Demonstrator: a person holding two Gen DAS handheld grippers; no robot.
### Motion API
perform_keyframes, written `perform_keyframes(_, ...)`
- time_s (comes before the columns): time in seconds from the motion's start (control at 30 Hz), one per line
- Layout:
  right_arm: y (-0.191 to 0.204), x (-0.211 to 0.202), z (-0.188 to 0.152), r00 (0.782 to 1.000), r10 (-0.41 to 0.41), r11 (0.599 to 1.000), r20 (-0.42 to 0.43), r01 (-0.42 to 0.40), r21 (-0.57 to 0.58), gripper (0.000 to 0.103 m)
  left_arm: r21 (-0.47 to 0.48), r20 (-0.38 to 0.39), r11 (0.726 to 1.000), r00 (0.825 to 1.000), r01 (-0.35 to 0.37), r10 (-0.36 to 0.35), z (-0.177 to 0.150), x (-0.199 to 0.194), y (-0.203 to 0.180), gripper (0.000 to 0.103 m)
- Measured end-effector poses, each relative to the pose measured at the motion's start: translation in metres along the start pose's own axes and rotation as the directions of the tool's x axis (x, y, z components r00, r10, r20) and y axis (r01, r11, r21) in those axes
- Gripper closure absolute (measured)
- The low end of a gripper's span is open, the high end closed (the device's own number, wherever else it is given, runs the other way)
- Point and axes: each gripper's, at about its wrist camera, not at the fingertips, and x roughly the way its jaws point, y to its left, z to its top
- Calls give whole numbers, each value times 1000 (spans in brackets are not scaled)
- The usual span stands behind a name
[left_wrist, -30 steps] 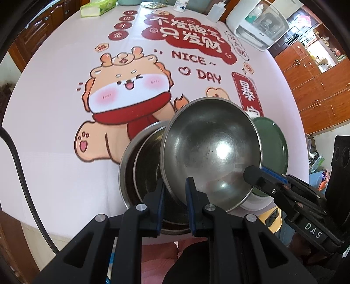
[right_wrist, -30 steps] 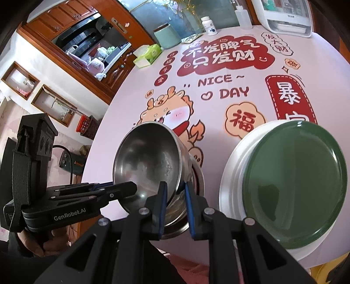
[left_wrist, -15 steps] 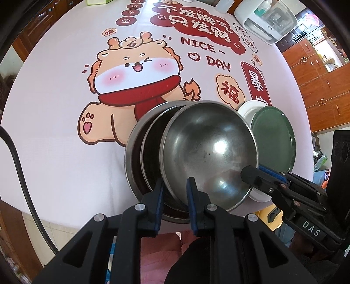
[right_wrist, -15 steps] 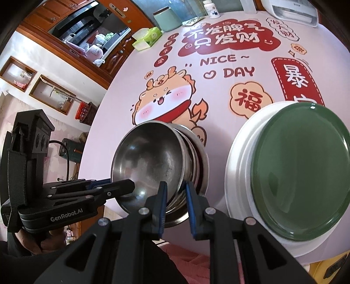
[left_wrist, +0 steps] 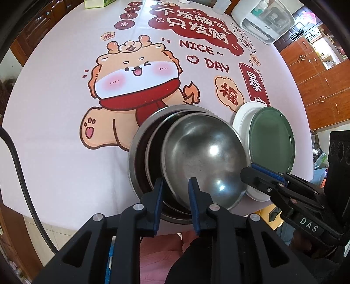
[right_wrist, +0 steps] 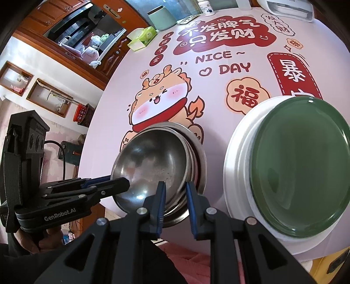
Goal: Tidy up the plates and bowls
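Bowls (left_wrist: 203,157) beside "NICE DAY" tablecloth (left_wrist: 54,87) print

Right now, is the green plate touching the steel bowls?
Cannot tell. In the right wrist view a strip of tablecloth separates the green plate from the steel bowls, but in the left wrist view they overlap.

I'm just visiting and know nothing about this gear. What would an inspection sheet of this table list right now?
Surface: round table with a cartoon dragon cloth.
Job's things: top steel bowl nested tilted in the steel bowl stack; green plate on white plates.
Clutter: tissue box, bottle, green canister, white appliance at the far edge.
Grippers: left gripper and right gripper both open, each astride the bowl rim.
Cables: black cable at left.
Surroundings: wooden cabinets.
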Motion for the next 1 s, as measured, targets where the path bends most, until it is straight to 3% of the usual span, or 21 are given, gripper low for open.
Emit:
perform_keyframes(0.13,-6,-4,1,1000,1,1000,12,-1,30,83,2,14,1000,1000,9,-9,4,-5,4,80)
perform_keyframes(0.27,-15,-4,-1,1000,14,997,5,-14,82,72,5,27,1000,1000,15,-15,7,-10,7,79)
perform_keyframes(0.57,-31,1,-4,999,40,982,-16,-37,188,62,13,36,999,999,37,-37,17,-13,13,76)
perform_keyframes(1.0,-48,28,-7,986,135,932,-100,-92,351,61,-17,-33,998,997,65,-66,30,9,34,67)
